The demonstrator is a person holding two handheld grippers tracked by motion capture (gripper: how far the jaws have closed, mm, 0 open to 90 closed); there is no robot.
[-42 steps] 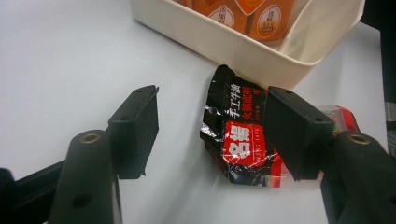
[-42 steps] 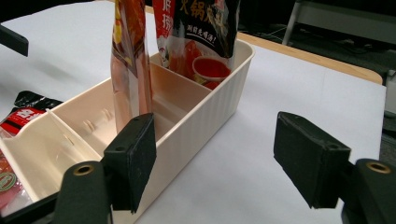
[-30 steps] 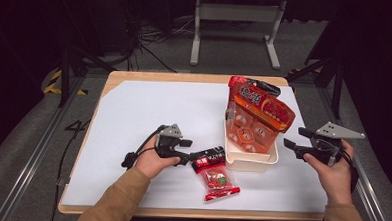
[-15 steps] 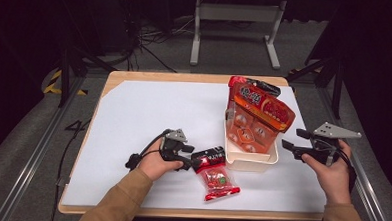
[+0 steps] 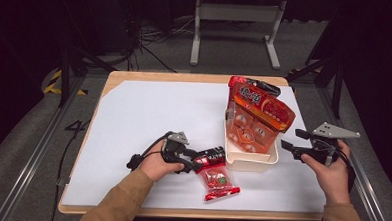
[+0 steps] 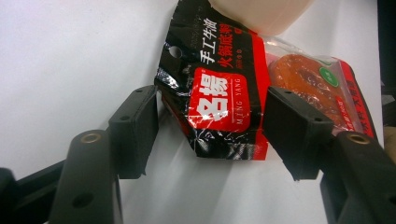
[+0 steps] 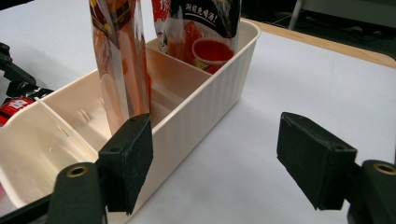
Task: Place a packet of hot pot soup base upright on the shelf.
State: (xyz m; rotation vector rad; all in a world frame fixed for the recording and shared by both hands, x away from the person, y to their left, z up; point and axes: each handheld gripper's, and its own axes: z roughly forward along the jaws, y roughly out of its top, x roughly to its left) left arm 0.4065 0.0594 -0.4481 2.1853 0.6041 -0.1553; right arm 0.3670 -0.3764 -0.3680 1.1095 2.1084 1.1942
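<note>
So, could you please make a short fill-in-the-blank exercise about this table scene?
1. The flat red and black sauce packet lies between the jaws of the ____ hand-held gripper.
2. The cream bin has ____ compartments.
3. The tall pouches stand ____ the bin.

Missing words: left; three; inside

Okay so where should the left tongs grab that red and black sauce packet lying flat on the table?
Probably the black header end of the sauce packet, approached from the person's left. The packet lies flat, that end faces the open left tongs, and its crumpled edge lifts slightly off the table.
</note>
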